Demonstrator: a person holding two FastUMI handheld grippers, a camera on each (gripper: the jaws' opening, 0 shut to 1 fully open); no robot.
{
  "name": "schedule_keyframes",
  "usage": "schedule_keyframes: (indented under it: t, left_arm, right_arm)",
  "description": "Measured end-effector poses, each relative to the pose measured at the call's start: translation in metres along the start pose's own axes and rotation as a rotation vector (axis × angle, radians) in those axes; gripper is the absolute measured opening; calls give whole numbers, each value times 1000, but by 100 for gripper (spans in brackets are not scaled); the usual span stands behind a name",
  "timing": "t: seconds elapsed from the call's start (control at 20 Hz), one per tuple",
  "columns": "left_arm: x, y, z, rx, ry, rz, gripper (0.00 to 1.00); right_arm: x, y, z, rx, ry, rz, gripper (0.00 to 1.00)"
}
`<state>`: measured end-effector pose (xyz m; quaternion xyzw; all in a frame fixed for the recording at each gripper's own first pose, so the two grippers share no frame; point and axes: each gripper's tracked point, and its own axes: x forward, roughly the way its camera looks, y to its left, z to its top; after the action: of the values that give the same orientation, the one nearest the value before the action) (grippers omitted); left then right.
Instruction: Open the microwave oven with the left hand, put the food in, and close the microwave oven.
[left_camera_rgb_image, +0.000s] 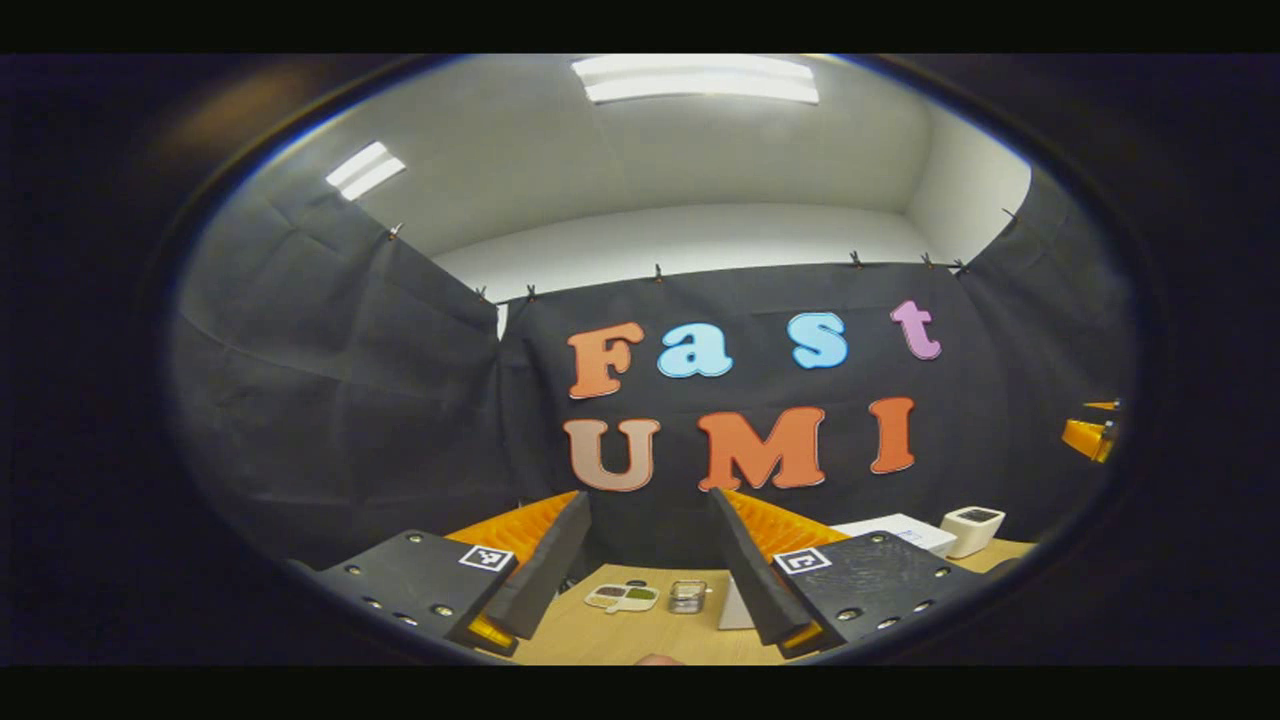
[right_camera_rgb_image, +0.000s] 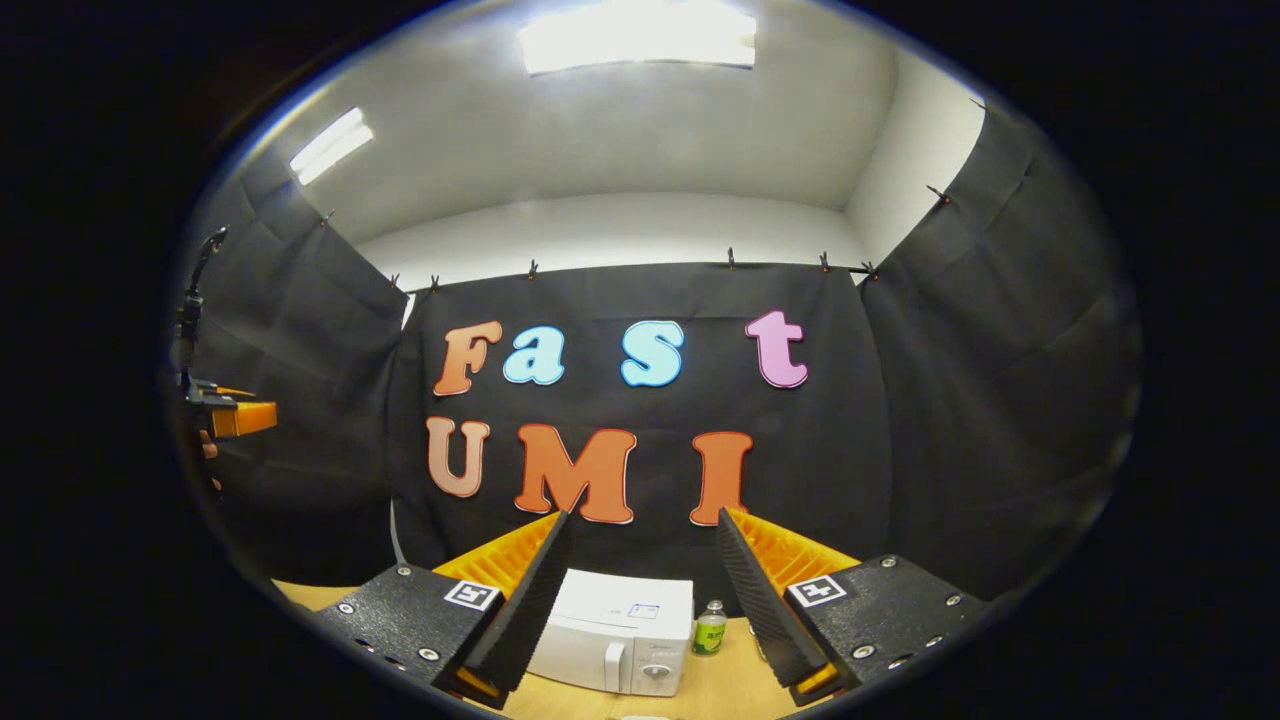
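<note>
Left gripper (left_camera_rgb_image: 650, 560) up close, fingers spread wide and grasping nothing, hanging above the wooden table (left_camera_rgb_image: 640, 635). Just past the fingertips, a divided food tray (left_camera_rgb_image: 622, 597) flat on the tabletop, a small clear container (left_camera_rgb_image: 687, 596) right beside it. Off to the right, corner of the white microwave (left_camera_rgb_image: 900, 530), a small white device (left_camera_rgb_image: 972, 530) next to it. Over in the right gripper view, right gripper (right_camera_rgb_image: 640, 585) likewise spread and empty, microwave (right_camera_rgb_image: 615, 632) between its fingers farther back, door closed, green-labelled bottle (right_camera_rgb_image: 710, 630) standing just beside it
</note>
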<state>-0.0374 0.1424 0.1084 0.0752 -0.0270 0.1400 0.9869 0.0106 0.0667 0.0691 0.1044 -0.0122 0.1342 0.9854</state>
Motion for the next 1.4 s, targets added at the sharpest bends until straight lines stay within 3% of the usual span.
schedule_keyframes:
  t: [0.2,0.55,1.05,1.4]
  left_arm:
    - [5,-10,-18,6,46,-36,79]
    - [13,-6,-30,11,61,-31,79]
    - [31,14,-47,13,83,-5,79]
    - [50,28,-36,11,71,12,78]
  right_arm:
    - [5,-10,-10,-22,27,-16,88]
    - [20,-1,-18,-26,43,7,88]
    - [59,50,-47,-90,110,109,89]
    - [71,71,-17,-151,58,124,87]
